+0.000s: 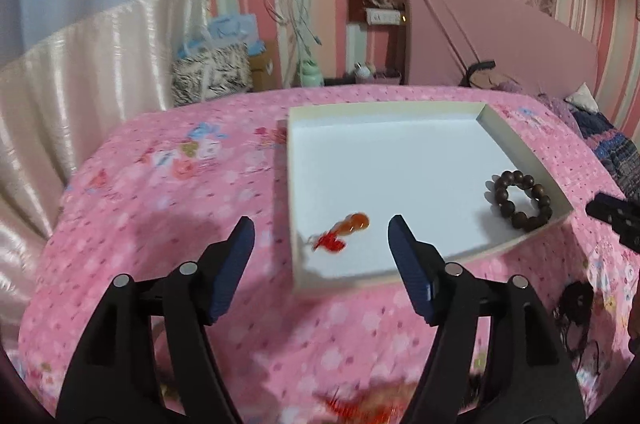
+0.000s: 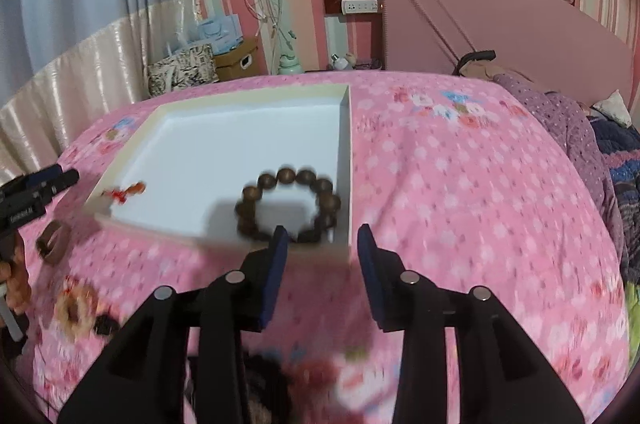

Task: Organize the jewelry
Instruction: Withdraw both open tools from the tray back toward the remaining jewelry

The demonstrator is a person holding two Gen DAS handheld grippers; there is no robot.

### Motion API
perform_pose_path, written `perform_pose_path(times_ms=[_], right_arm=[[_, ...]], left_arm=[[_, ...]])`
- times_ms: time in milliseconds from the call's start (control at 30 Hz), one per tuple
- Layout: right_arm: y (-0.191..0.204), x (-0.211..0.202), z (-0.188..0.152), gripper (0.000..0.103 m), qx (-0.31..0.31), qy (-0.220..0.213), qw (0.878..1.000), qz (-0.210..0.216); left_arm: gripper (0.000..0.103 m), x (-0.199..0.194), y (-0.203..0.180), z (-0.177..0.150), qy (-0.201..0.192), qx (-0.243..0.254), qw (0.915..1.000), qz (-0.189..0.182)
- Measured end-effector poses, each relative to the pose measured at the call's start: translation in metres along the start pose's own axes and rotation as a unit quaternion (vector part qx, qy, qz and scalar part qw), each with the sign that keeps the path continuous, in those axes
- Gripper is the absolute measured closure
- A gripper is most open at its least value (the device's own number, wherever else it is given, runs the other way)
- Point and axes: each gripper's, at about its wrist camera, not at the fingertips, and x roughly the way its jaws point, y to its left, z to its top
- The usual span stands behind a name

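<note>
Left wrist view takes in the pink floral bedspread [image 1: 168, 191] across most of the frame, with the shallow white tray [image 1: 524, 159] right of centre on it. The left gripper [image 1: 322, 234] rises from the bottom edge with its jaws wide apart and nothing between the pads. Two pieces already lie in the tray: a dark wooden bead bracelet [image 1: 520, 197] near the right wall, and a small orange and red pendant [image 1: 344, 232] at the lower left corner, blurred, its long axis slanting from lower left to upper right. In the right wrist view the right gripper [image 2: 322, 236] is set narrower but also empty, with the same bracelet [image 2: 288, 205] just above its left pad, still inside the tray's [image 2: 348, 159] lower right corner. What remains to sort sits outside the tray at the lower left of that view: a brown ring-shaped piece [image 2: 54, 242] and, below it, a blurred pale loop with red trim [image 2: 74, 308], both near the left gripper [image 2: 40, 193], seen at the left edge. They lie left of and below the right gripper's pads, so the left hand appears the closer one for the next pick. More dark, blurred items crowd the bottom edge, too smeared to name.
</note>
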Motion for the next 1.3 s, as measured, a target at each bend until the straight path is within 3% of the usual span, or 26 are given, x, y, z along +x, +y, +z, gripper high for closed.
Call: perform_pose_path(times_ms=[67,100,233,433,500,633,733,967,1200,1300], right_arm=[[0.002,-0.021,-0.019,0.063,0.005,-0.013,1.0,0.015],[0.004,-0.031,-0.028,0.062,0.004,-0.02,1.0,0.018],[0.011,-0.061,-0.061,0.05,-0.003,-0.049,0.999,0.018],[0.009,-0.082,-0.098,0.048,0.0,-0.069,0.998,0.004],[0.006,-0.083,-0.105,0.048,-0.001,-0.072,0.997,-0.005],[-0.002,-0.075,-0.109,0.048,0.022,-0.062,0.998,0.001],[0.009,-0.068,-0.107,0.048,0.007,-0.056,0.998,0.007],[0.032,-0.046,-0.102,0.048,-0.01,-0.032,0.999,0.025],[0.05,-0.032,-0.095,0.049,-0.033,-0.019,0.999,0.032],[0.055,-0.026,-0.091,0.055,-0.041,-0.016,0.998,0.034]], left_arm=[[0.033,-0.025,0.007,-0.014,-0.021,-0.004,0.9998,0.0],[0.028,-0.041,0.01,-0.025,-0.044,-0.006,0.999,0.002],[0.025,-0.078,0.008,-0.057,-0.093,0.015,0.9953,0.02],[0.025,-0.104,0.008,-0.095,-0.092,-0.012,0.9952,0.031],[0.024,-0.108,0.014,-0.113,-0.081,-0.038,0.9955,0.029],[0.024,-0.097,0.02,-0.136,-0.046,-0.045,0.9977,0.023],[0.024,-0.099,0.029,-0.137,-0.047,-0.061,0.9969,0.016],[0.024,-0.092,0.017,-0.137,-0.036,-0.041,0.9984,0.015],[0.024,-0.09,0.008,-0.124,-0.049,-0.028,0.9984,0.006],[0.024,-0.086,0.004,-0.123,-0.046,-0.02,0.9987,0.006]])
